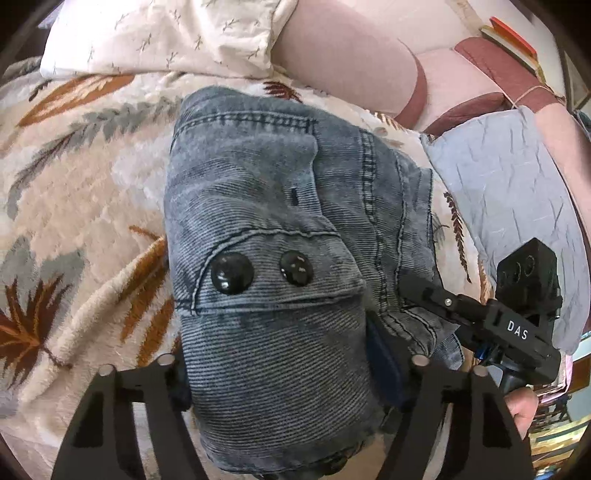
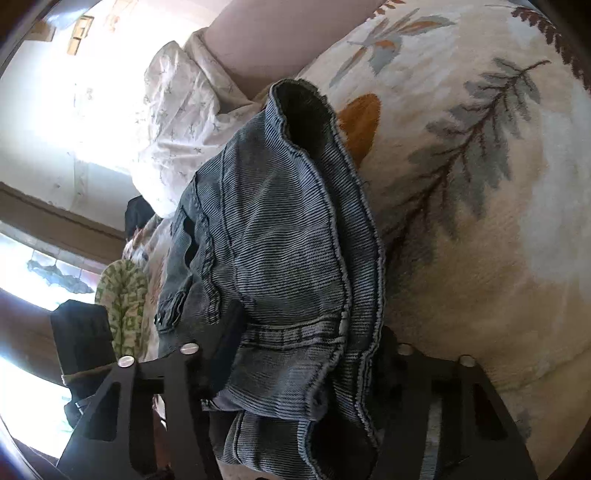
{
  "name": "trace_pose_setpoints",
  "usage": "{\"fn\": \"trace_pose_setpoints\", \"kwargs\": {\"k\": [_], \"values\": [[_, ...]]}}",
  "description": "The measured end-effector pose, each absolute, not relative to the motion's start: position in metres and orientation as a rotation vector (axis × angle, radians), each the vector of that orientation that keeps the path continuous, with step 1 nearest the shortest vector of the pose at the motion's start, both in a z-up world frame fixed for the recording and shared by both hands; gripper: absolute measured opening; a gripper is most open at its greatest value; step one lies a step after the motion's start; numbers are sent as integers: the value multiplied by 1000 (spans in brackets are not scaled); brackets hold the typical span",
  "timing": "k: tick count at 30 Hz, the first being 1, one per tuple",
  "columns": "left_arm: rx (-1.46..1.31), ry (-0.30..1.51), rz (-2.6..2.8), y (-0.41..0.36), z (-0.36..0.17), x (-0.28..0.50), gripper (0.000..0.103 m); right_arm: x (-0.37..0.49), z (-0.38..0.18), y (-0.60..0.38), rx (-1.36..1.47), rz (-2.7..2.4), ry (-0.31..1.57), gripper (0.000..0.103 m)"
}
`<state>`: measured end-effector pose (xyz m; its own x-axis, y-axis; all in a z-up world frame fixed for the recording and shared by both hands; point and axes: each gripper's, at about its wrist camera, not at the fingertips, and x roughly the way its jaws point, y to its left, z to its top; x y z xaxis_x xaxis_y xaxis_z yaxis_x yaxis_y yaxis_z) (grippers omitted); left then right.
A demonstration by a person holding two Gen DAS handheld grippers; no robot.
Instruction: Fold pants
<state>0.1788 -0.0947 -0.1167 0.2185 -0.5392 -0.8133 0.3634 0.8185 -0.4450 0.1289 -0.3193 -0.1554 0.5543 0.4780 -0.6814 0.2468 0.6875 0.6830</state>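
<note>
Blue-grey denim pants [image 1: 266,206] lie bunched and folded on a leaf-patterned blanket [image 1: 74,192]. Two black buttons [image 1: 232,273] show near the waistband. My left gripper [image 1: 291,373] is shut on the pants' waist end, cloth filling the gap between its fingers. My right gripper [image 2: 295,373] is shut on another bunch of the same pants [image 2: 280,236], a leg opening standing up beyond it. In the left wrist view the right gripper [image 1: 424,299] grips the pants' right edge.
A white patterned pillow [image 1: 166,33] lies beyond the pants, a pink headboard [image 1: 351,48] behind it. A pale blue quilted cushion [image 1: 509,199] lies to the right. A green patterned cloth [image 2: 123,306] lies at the bed's left edge near a bright window.
</note>
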Motion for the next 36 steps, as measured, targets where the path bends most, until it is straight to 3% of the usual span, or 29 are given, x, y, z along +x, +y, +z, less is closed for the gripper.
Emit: {"fn": "trace_pose_setpoints", "kwargs": {"k": [7,21,28,30,32,36], "values": [[-175,1153,-633,-81,-103,179,60,129,-142,-304,783,186,944,46],[-156,1019,-465,-10,-68,173,59,151,-117,-227,606,370,807,40],[-107,1007,-378,6,-84,184,59,176,-124,-197,571,414,817,40],[-96,1033,-353,1,-102,188,63,182,-139,-191,572,398,871,41],[-88,1018,-336,2,-111,187,74,184,-151,-188,565,377,905,45],[-106,1020,-337,8,-110,183,78,182,-155,-192,583,359,938,56]]}}
